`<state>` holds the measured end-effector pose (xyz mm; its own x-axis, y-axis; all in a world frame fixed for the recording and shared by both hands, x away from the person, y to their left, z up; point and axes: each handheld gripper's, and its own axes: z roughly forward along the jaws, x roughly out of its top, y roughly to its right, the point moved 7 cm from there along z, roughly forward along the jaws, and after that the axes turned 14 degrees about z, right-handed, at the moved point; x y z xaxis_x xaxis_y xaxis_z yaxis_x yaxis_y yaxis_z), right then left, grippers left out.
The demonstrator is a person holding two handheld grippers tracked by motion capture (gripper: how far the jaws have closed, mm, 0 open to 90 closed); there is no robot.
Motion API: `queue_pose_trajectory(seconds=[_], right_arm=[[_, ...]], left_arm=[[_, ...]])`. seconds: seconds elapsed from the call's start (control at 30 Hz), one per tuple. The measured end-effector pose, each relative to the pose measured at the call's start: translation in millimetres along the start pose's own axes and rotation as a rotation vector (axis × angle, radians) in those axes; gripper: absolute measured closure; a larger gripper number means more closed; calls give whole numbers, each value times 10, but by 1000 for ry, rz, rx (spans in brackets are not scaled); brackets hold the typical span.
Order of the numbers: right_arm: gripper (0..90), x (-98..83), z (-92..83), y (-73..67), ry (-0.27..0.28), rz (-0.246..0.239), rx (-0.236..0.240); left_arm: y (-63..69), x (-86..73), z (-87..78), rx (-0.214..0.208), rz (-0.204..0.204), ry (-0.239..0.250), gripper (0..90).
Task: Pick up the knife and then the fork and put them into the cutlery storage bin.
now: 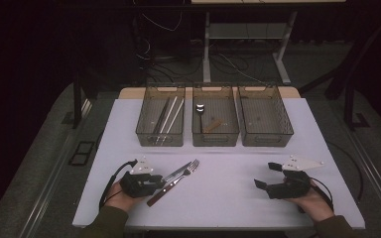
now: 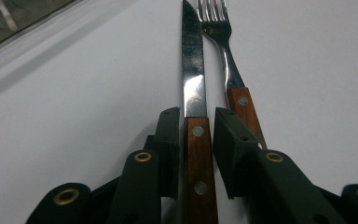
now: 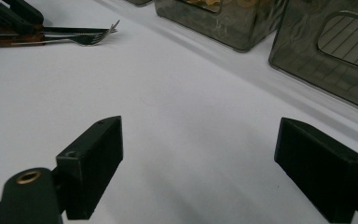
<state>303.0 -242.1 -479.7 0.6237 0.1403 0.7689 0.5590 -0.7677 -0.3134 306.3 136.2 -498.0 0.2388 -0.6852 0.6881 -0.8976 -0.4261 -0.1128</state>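
A wooden-handled knife (image 1: 167, 185) lies on the white table (image 1: 218, 198) with a matching fork (image 1: 187, 171) close beside it, both pointing toward the bins. My left gripper (image 1: 159, 184) rests low on the table with its jaws on either side of the knife's handle (image 2: 198, 163); thin gaps show between the pads and the wood, so it is open. The fork (image 2: 228, 65) lies just outside the right-hand jaw. My right gripper (image 1: 266, 175) sits at the front right of the table, open wide with nothing between its fingers (image 3: 93, 163).
Three dark mesh bins stand in a row at the back: the left bin (image 1: 159, 140) holds chopsticks, the middle bin (image 1: 215, 140) a spoon and a short wooden piece, the right bin (image 1: 267, 140) nothing I can make out. White tabletop spreads between my two grippers.
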Motion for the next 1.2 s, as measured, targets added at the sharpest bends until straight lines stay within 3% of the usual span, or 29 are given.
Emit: queue_pose_trajectory(seconds=[0.2,0.37,0.5,0.77,1.0,1.2], right_arm=[[155,-4,12,-8,-4,-2,4],[156,5,8,-17,3,-5,9],[156,15,3,-23,13,-7,18],[155,19,15,-30,10,4,19],[155,24,44,-48,-4,41,37],[155,81,51,-95,-27,42,61]], left_arm=[[-13,-10,2,-2,17,11,764],[-19,3,5,-7,-10,17,767],[-23,26,2,-8,-1,-7,767],[-7,145,-4,-2,-7,-7,767],[-8,294,-80,25,-27,34,767],[4,428,-108,34,-48,66,767]])
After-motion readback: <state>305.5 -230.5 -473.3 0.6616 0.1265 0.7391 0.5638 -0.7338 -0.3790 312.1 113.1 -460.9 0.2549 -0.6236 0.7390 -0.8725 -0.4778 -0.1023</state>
